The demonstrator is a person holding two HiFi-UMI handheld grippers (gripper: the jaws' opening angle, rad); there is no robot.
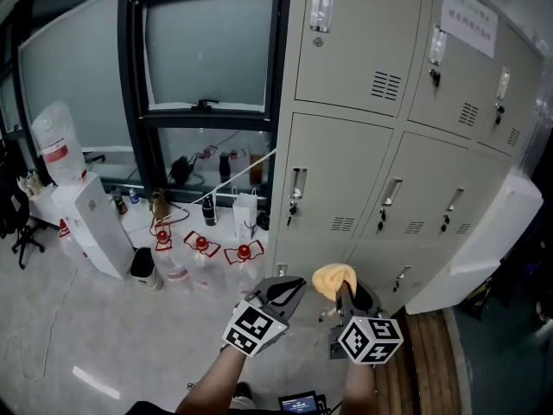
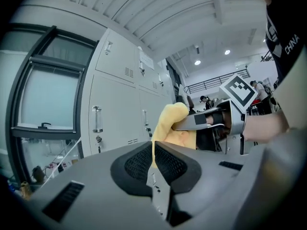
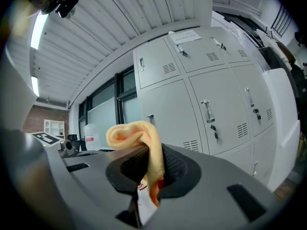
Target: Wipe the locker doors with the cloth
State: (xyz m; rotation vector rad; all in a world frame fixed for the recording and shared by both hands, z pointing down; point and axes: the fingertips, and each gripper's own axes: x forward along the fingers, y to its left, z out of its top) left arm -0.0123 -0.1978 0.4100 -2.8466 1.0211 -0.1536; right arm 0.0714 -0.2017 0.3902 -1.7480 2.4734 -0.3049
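right gripper (image 1: 346, 290) pinched tight on the yellow cloth (image 1: 333, 277), left gripper (image 1: 290, 289) jaws closed together, both near the lockers (image 1: 344, 175).

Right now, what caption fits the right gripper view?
Right gripper clamps a yellow cloth, facing grey locker doors.

Grey tongs (image 1: 292, 287), black-and-white marker cubes (image 1: 255, 328)

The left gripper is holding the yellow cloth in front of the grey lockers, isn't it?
Not quite. It is the right gripper that holds the yellow cloth, not the left one. The right gripper view shows the cloth pinched between that gripper's jaws. The left gripper is shut with nothing in it. The rest is right: they are in front of the grey lockers.
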